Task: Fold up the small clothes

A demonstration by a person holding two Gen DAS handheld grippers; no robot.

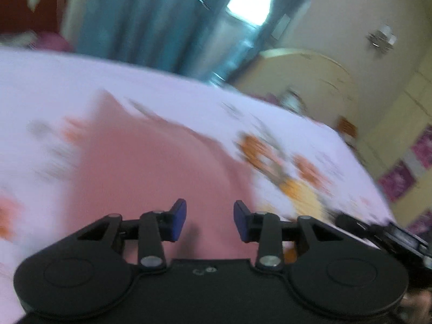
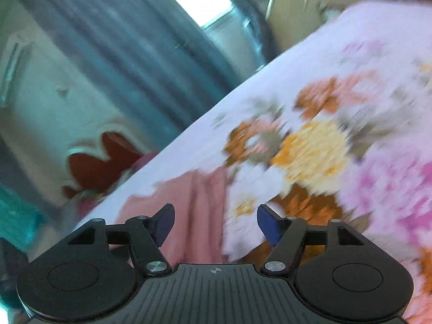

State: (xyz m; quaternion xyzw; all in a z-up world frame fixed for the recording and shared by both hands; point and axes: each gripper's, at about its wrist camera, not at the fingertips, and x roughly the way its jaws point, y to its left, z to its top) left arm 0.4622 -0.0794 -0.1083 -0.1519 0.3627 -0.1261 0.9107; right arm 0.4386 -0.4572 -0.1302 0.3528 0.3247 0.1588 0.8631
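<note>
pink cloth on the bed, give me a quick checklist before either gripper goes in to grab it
1. Left gripper open and holding nothing: ok.
2. Right gripper open and holding nothing: ok.
3. Pink cloth lies on the floral bedsheet ahead of the left gripper: ok.
4. Cloth in front of the right gripper: not ok, in the right wrist view the pink cloth sits toward the left finger, with sheet ahead of the right one.
5. Cloth edges and corners findable: cannot tell, both views are motion-blurred.
6. Cloth flat or already folded: cannot tell.
</note>
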